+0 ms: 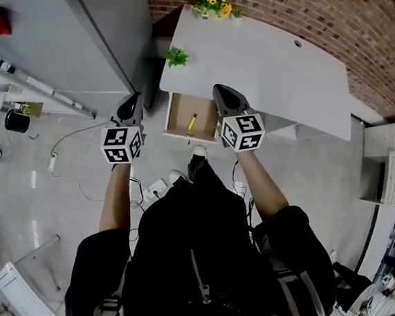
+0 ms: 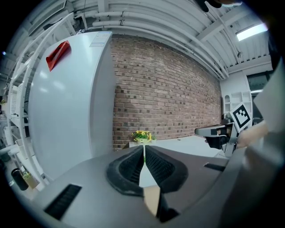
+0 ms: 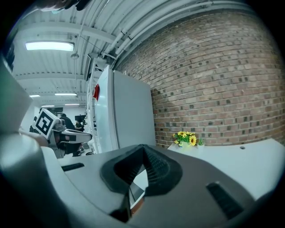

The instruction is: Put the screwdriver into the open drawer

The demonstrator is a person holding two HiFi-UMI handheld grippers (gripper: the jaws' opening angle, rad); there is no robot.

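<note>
In the head view a yellow-handled screwdriver point(image 1: 192, 120) lies inside the open wooden drawer point(image 1: 174, 118), which is pulled out from the front of the white desk point(image 1: 265, 64). My left gripper point(image 1: 133, 99) is held up to the left of the drawer, its jaws shut with nothing between them. My right gripper point(image 1: 219, 90) hovers over the drawer's right edge and the desk front, also shut and empty. The left gripper view shows the left gripper point(image 2: 144, 149) closed, pointing at the brick wall. In the right gripper view the right gripper point(image 3: 143, 148) is closed too.
A sunflower pot point(image 1: 211, 0) stands at the desk's far corner and a small green plant point(image 1: 176, 56) at its left edge. A tall white cabinet point(image 1: 67, 34) stands to the left. Cables point(image 1: 81, 175) and a power strip point(image 1: 156, 188) lie on the floor by my feet.
</note>
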